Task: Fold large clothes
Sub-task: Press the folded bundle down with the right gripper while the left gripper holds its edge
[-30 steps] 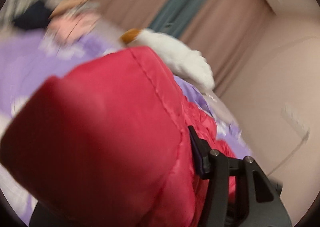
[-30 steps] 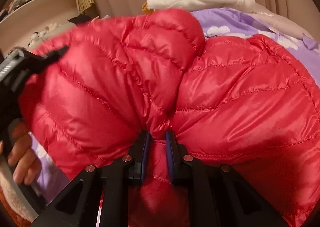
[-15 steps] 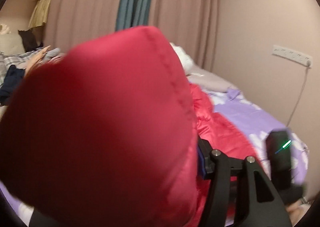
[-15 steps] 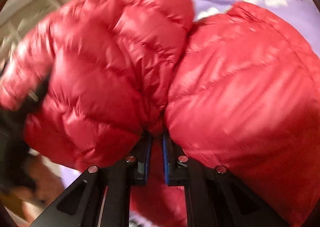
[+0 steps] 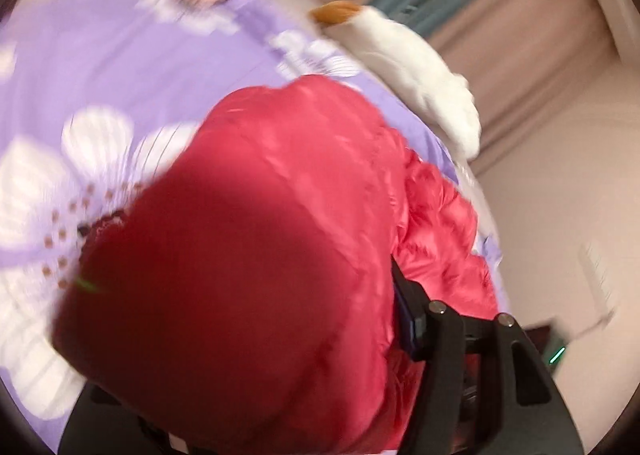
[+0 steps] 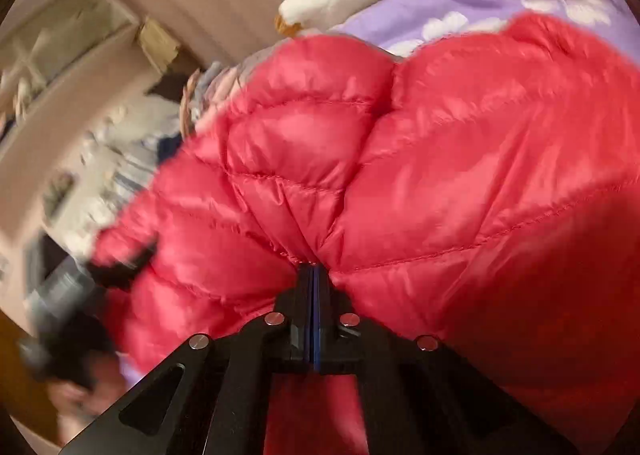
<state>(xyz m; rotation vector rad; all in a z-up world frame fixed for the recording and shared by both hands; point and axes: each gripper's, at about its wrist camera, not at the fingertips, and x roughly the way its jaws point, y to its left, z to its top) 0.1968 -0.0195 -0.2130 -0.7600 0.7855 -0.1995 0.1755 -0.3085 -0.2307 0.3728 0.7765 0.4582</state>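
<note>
The purple bedspread is largely covered by the red puffer jacket, bunched between both tools. Its quilting is pinched by the right gripper, jaws just pressed together; the left gripper is wrapped in a thick fold, its grip undeterminable. The held fold should be lowered evenly and flattened before release.

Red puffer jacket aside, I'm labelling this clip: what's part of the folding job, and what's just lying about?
Part of the job:
red puffer jacket
right gripper, pinching it
left gripper

Lying about:
white plush toy
purple floral bedsheet
clothes pile
</note>
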